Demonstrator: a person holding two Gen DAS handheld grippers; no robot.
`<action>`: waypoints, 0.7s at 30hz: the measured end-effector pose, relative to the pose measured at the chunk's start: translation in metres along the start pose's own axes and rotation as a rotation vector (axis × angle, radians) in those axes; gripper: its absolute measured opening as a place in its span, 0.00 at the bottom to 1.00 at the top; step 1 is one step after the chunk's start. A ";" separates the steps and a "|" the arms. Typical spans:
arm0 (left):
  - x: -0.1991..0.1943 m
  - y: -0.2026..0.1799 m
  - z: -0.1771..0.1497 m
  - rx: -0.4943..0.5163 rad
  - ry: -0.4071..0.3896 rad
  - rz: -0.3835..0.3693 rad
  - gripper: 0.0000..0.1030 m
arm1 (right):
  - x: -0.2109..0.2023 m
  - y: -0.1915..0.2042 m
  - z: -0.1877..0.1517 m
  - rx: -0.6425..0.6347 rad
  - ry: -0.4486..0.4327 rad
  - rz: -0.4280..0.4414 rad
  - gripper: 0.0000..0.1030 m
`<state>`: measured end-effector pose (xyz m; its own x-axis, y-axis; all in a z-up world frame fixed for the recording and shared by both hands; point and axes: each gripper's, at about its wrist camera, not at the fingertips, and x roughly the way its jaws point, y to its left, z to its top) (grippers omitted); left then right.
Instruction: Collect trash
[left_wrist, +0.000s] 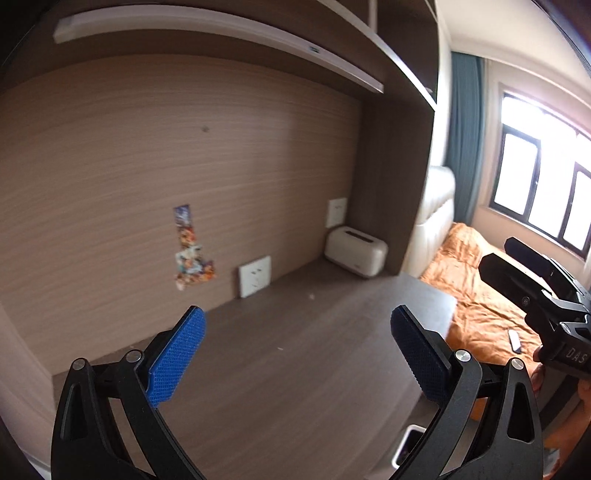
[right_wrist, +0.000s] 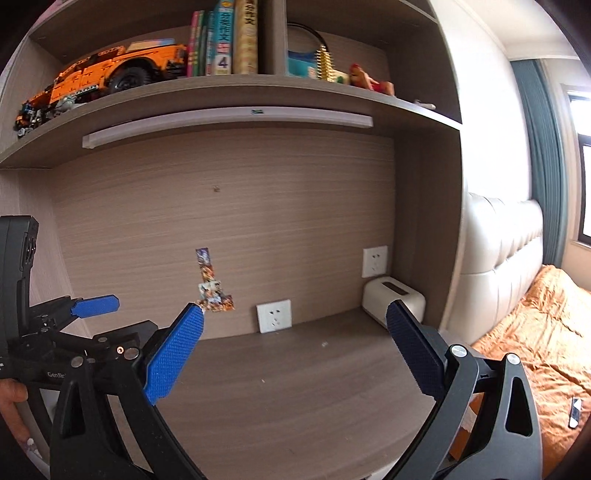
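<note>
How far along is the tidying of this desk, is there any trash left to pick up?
Mostly done, it seems: the desk is nearly bare. Nothing is in hand; the left gripper and right gripper are both open and hold nothing. Left over: a small pale scrap and a tinier speck on the desktop. A white bin shows below the desk edge; its contents are hidden.

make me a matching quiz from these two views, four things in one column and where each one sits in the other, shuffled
Things:
1. orange toy truck
2. cream tissue box
3. colourful sticker strip
4. small white scrap

Places:
A. stuck on the wooden back panel
B. lying on the desk top, out in the open
C. on the upper shelf, left of the books
D. in the desk's back right corner, below a wall socket

Pairs: 1-C, 2-D, 3-A, 4-B
</note>
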<state>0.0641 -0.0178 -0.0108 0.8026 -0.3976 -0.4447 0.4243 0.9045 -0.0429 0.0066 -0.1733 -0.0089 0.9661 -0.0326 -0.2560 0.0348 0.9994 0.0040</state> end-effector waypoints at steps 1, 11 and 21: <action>-0.002 0.002 0.001 0.001 -0.004 0.010 0.96 | 0.001 0.003 0.001 -0.001 -0.004 0.003 0.96; -0.004 0.011 0.012 0.028 -0.014 0.067 0.96 | 0.014 0.012 0.009 0.013 -0.022 0.022 0.96; 0.005 0.001 0.015 0.068 0.002 0.099 0.96 | 0.019 0.007 0.008 0.022 -0.017 0.015 0.96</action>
<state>0.0744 -0.0209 0.0003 0.8414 -0.3060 -0.4454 0.3703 0.9268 0.0627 0.0267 -0.1675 -0.0063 0.9707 -0.0179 -0.2395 0.0256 0.9993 0.0291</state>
